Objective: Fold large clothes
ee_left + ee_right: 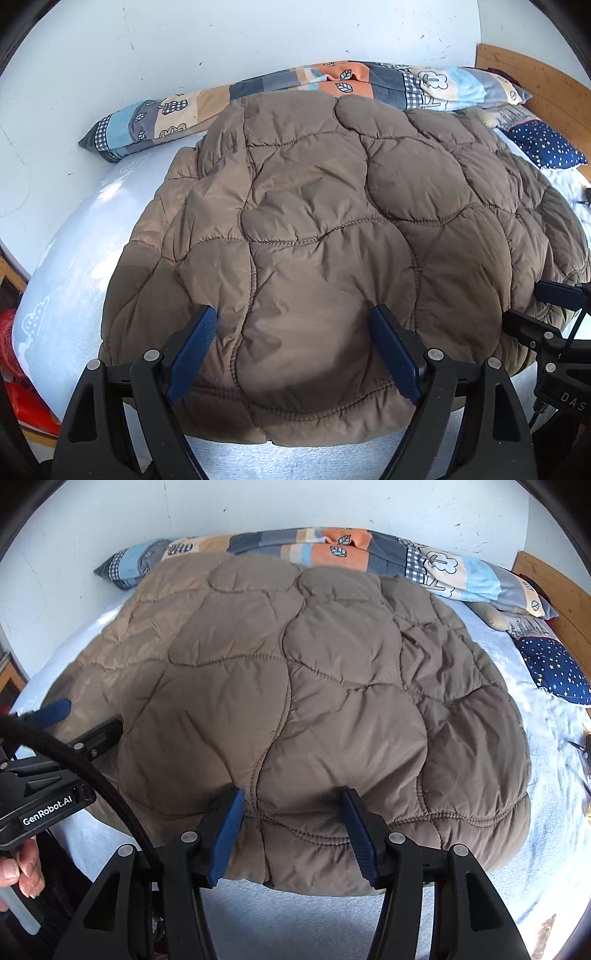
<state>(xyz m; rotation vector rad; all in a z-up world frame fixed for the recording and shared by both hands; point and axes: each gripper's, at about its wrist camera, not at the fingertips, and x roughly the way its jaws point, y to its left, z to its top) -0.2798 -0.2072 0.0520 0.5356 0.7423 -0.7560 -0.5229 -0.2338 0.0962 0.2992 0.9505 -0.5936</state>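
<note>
The brown quilted jacket (314, 236) lies spread on the pale blue bed sheet (85, 240), its near hem at 6 o'clock in both wrist views and its far edge at 12 o'clock, touching the patchwork pillow (295, 85) against the wall. The left gripper (291, 354) stands released, jaws wide, hovering over the near hem with fabric showing between the blue pads but no pad pressing on it. The right gripper (291, 830) is likewise released, jaws apart on either side of a hem seam, nothing clamped. Judged from this layout, the step in hand is the approach to the hem ahead of a fold; no fold is visible yet. The next move calls for each gripper to descend onto the hem edge, close on the padded fabric with enough bite to hold the thick layer, then lift and carry it toward 12 o'clock, both sides level. Hidden or unclear: the sleeves and collar cannot be identified, so the garment's orientation is uncertain; its underside and any zip are out of sight. In the right wrist view a hand (22, 871) at 8 o'clock is cut off by the frame. A starred navy cushion (546, 146) at 2 o'clock is partly cropped.
</note>
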